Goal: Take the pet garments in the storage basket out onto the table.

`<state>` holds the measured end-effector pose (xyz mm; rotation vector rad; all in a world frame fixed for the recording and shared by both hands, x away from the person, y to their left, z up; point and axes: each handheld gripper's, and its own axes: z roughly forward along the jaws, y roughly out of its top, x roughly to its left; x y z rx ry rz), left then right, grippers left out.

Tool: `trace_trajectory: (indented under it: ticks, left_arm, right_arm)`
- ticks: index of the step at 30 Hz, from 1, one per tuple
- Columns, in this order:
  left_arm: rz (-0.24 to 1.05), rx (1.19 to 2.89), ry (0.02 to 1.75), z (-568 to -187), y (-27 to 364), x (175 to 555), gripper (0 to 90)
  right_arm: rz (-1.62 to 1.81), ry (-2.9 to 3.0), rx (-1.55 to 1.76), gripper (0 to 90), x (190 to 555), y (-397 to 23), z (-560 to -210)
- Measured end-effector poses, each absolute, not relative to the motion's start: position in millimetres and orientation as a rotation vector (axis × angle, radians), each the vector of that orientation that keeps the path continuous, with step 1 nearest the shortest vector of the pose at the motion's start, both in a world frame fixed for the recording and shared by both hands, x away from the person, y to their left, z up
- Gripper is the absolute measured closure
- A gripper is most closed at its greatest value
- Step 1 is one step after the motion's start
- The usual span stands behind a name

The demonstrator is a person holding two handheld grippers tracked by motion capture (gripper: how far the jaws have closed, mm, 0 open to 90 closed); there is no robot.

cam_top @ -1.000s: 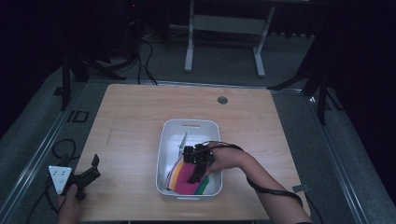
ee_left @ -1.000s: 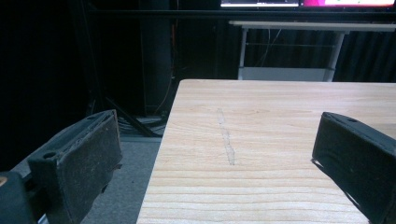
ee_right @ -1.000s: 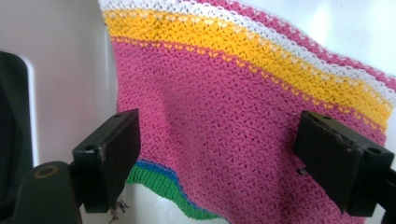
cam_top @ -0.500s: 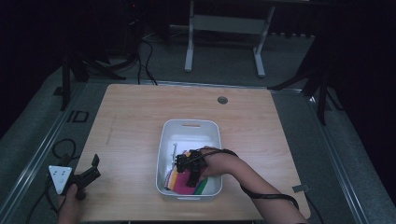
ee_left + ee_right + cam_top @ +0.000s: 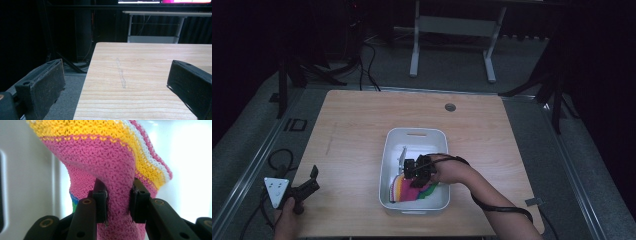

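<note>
A white bin (image 5: 416, 132) stands in the middle of the wooden table (image 5: 352, 130). In it lies a knitted cloth (image 5: 404, 190) striped pink, yellow, white and green. My right gripper (image 5: 410, 173) reaches into the bin from the right. Its jaws have just been closing and are now shut on a fold of the pink knit (image 5: 105, 157), pinched between both pads (image 5: 119, 195). My left gripper (image 5: 312, 181) rests at the table's front left corner. It is open, with bare wood between its jaws (image 5: 117, 72).
A thin white piece (image 5: 403, 152) stands against the bin's left inner wall. A round cable hole (image 5: 450, 107) sits near the table's far edge. The table's left edge (image 5: 86, 80) drops to dark floor beside my left gripper. A white stand (image 5: 452, 30) is behind the table.
My right gripper shifted a little left inside the bin and closed on the knitted cloth, which now bunches up at its jaws. The left gripper has not moved.
</note>
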<state>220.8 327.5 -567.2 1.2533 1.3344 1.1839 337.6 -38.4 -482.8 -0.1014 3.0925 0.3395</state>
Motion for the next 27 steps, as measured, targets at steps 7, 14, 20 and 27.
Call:
trace_trajectory:
  ticks: [7, 14, 20, 27]
  left_arm:
    - [1.183, 1.253, 1.335, -567, 328, 221, 1.8]
    - [1.184, 1.252, 1.335, -567, 327, 221, 1.8]
    - [1.184, 1.251, 1.337, -567, 328, 221, 1.8]
    - [1.184, 1.253, 1.337, -568, 327, 221, 1.8]
  right_arm:
    - [0.451, 3.068, -0.08, 70.5, 341, -48, -458]
    - [0.572, 3.016, -0.074, 70.5, 344, -60, -418]
    - [0.655, 2.956, -0.07, 70.5, 344, -69, -382]
    - [0.701, 2.907, -0.055, 70.5, 345, -84, -355]
